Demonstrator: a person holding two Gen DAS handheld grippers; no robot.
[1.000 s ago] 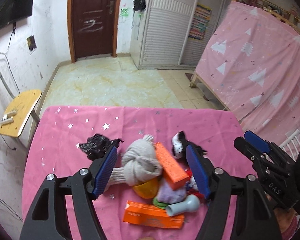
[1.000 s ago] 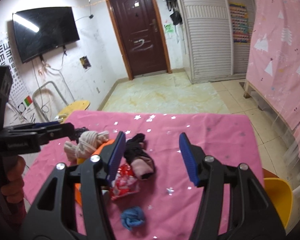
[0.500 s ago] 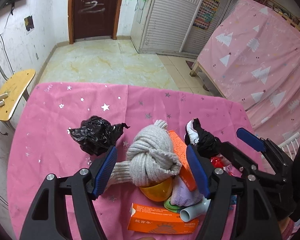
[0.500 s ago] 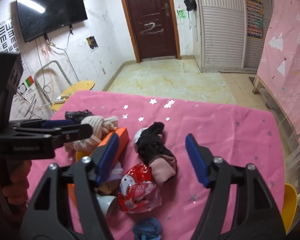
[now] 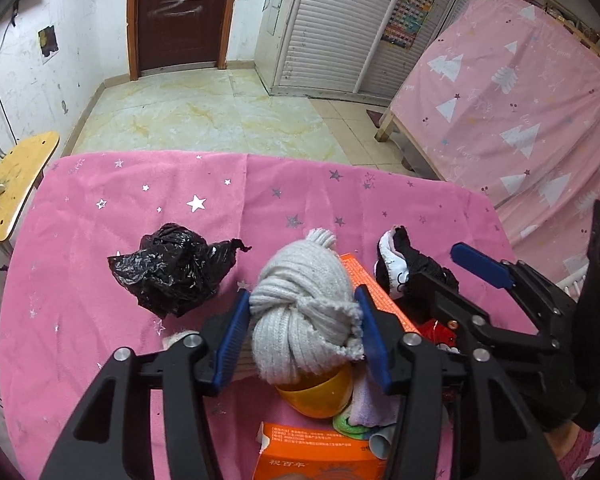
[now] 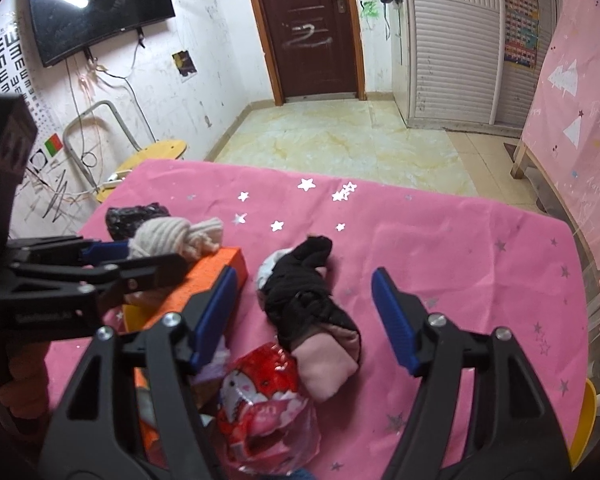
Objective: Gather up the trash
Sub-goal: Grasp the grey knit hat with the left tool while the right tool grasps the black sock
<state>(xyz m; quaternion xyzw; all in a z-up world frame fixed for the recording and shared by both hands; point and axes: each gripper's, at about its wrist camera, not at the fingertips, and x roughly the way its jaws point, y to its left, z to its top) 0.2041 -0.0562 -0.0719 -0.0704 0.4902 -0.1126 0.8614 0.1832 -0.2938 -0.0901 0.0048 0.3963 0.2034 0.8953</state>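
Observation:
On the pink starred tablecloth (image 5: 140,200) lies a pile of clutter. My left gripper (image 5: 300,296) is closing, and its blue pads touch both sides of a grey knotted knit sock (image 5: 300,320) on top of the pile. A crumpled black plastic bag (image 5: 172,276) lies to the left of it. My right gripper (image 6: 302,280) hangs open above a black and pink sock bundle (image 6: 308,300) without touching it. A red foil wrapper (image 6: 264,400) lies just in front of the bundle. Orange boxes (image 5: 320,456) and a yellow capsule half (image 5: 320,396) sit under the knit.
A yellow chair (image 5: 12,184) stands off the table's left side. A bed under a pink cover (image 5: 520,100) is at the right. Another yellow seat (image 6: 584,420) shows by the near right corner. Bare cloth lies toward the far edge.
The left gripper came down over the grey knit and its jaws narrowed onto it. The right gripper opened wider and moved down over the black and pink bundle.

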